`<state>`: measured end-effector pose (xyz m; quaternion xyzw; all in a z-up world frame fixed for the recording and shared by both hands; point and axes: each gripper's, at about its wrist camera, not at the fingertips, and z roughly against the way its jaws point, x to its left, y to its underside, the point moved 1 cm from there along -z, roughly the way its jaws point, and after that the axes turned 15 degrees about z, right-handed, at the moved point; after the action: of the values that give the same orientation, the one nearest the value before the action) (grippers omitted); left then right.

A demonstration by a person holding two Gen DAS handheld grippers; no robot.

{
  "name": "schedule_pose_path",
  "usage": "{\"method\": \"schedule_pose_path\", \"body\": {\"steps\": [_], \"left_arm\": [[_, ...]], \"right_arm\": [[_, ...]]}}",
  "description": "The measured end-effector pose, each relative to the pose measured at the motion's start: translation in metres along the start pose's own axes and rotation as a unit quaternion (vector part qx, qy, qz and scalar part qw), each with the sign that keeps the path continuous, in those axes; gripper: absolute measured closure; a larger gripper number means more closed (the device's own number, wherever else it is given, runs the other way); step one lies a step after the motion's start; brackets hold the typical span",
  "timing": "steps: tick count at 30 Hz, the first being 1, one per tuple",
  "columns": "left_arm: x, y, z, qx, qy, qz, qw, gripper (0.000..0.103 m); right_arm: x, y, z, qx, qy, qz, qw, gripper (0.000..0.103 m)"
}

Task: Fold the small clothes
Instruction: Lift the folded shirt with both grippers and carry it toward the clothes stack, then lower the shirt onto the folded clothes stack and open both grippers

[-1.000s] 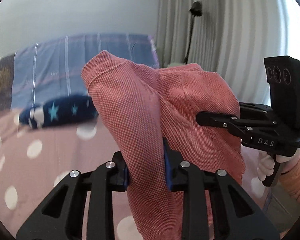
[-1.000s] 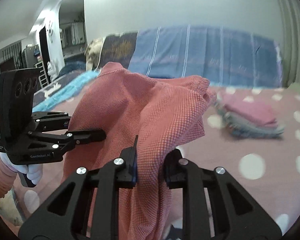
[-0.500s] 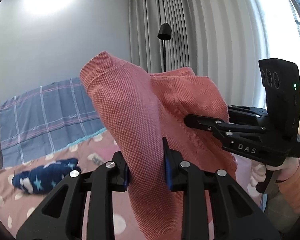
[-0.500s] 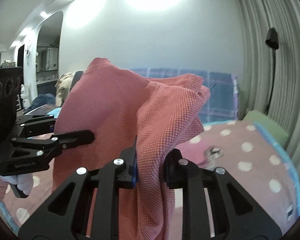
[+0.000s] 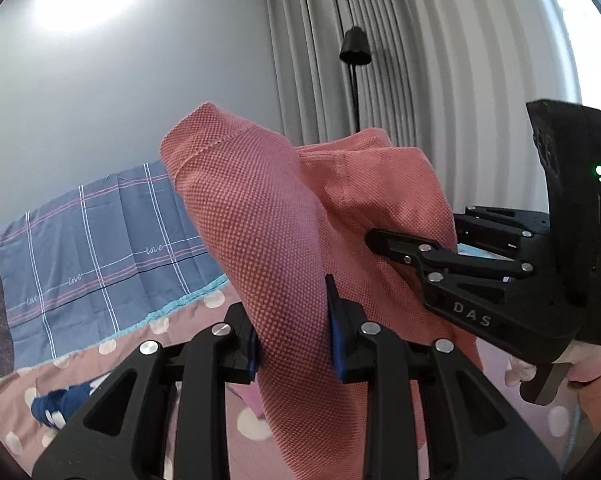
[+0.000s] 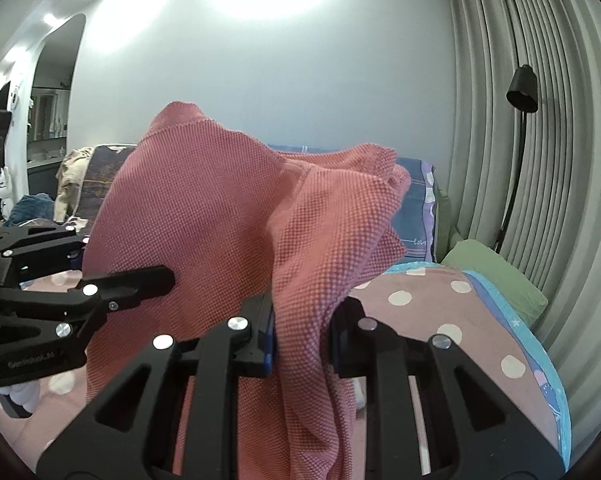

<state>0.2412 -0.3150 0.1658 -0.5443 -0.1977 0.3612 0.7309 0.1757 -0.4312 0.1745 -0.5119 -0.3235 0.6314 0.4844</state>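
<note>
Both tongs, left (image 5: 292,320) and right (image 6: 302,332), pinch my pink shirt (image 5: 284,240) by bunched folds, holding it above the spotted bed (image 6: 440,320); soft, light and floppy, I judge it handles best gripped at hem corners.

"DAS" on right gripper (image 5: 370,236); "love" on blue sheet (image 5: 100,248)

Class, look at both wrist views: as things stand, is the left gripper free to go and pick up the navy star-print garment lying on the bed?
Probably not. The left gripper is shut on the pink garment, which the right gripper also grips. The navy garment lies apart.
</note>
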Motion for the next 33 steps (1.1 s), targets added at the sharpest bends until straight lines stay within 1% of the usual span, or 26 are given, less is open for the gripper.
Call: {"method": "schedule_pose_path", "body": {"steps": [7,11,13,14,15,16,17,18,19,20,21,22,23,24,25,26,27,29,30,32,33], "left_arm": [[0.026,-0.001,-0.082,0.03,-0.026,0.008,0.9992,0.075],[0.052,0.007,-0.139,0.048,-0.053,0.007,0.9974,0.075],[0.066,0.014,-0.168,0.065,-0.066,0.017,0.9955,0.069],[0.078,0.024,-0.189,0.085,-0.09,0.02,0.9922,0.056],[0.088,0.034,-0.205,0.096,-0.123,0.02,0.9876,0.051],[0.098,0.046,-0.217,0.105,-0.146,0.017,0.9836,0.05],[0.106,0.056,-0.227,0.117,-0.15,0.014,0.9816,0.05],[0.112,0.067,-0.233,0.131,-0.152,0.015,0.9796,0.05],[0.117,0.078,-0.237,0.144,-0.149,0.02,0.9781,0.051],[0.121,0.094,-0.242,0.161,-0.137,0.02,0.9771,0.05],[0.123,0.109,-0.246,0.172,-0.131,0.01,0.9763,0.046],[0.121,0.123,-0.247,0.174,-0.12,0.0,0.9774,0.045],[0.123,0.131,-0.25,0.174,-0.109,-0.005,0.9787,0.045],[0.121,0.141,-0.249,0.167,-0.108,-0.007,0.98,0.045],[0.12,0.148,-0.245,0.15,-0.112,0.001,0.9823,0.045],[0.123,0.151,-0.242,0.144,-0.11,0.015,0.9833,0.045],[0.128,0.155,-0.239,0.141,-0.103,0.041,0.9838,0.045],[0.137,0.163,-0.242,0.139,-0.084,0.097,0.982,0.045],[0.135,0.165,-0.242,0.136,-0.08,0.109,0.9815,0.045],[0.126,0.171,-0.239,0.127,-0.086,0.102,0.9828,0.045],[0.119,0.172,-0.237,0.123,-0.098,0.085,0.9839,0.045]], "right_arm": [[-0.028,0.012,-0.099,0.03,0.009,-0.026,0.999,0.083],[-0.033,0.025,-0.153,0.049,0.008,-0.027,0.998,0.083],[-0.035,0.036,-0.189,0.052,0.003,-0.031,0.998,0.082],[-0.037,0.042,-0.204,0.057,0.003,-0.036,0.998,0.078],[-0.038,0.05,-0.219,0.069,0.011,-0.043,0.997,0.075],[-0.04,0.065,-0.24,0.097,0.024,-0.06,0.993,0.064],[-0.042,0.077,-0.253,0.117,0.033,-0.074,0.99,0.06],[-0.043,0.095,-0.264,0.135,0.041,-0.095,0.985,0.06],[-0.043,0.115,-0.271,0.148,0.034,-0.118,0.981,0.061],[-0.042,0.13,-0.276,0.156,0.019,-0.13,0.979,0.061],[-0.037,0.151,-0.284,0.171,0.003,-0.136,0.976,0.061],[-0.031,0.174,-0.293,0.195,-0.002,-0.134,0.972,0.061],[-0.028,0.193,-0.299,0.206,-0.007,-0.135,0.969,0.058],[-0.026,0.207,-0.3,0.203,-0.006,-0.143,0.969,0.056],[-0.027,0.213,-0.298,0.197,-0.002,-0.151,0.969,0.054],[-0.029,0.217,-0.295,0.188,-0.007,-0.165,0.968,0.053],[-0.027,0.217,-0.292,0.186,-0.014,-0.174,0.967,0.053],[-0.032,0.22,-0.292,0.188,-0.021,-0.185,0.964,0.052],[-0.032,0.222,-0.291,0.186,-0.02,-0.185,0.965,0.051],[-0.027,0.221,-0.287,0.184,-0.01,-0.177,0.967,0.049],[-0.024,0.221,-0.286,0.185,-0.001,-0.17,0.968,0.048]]}}
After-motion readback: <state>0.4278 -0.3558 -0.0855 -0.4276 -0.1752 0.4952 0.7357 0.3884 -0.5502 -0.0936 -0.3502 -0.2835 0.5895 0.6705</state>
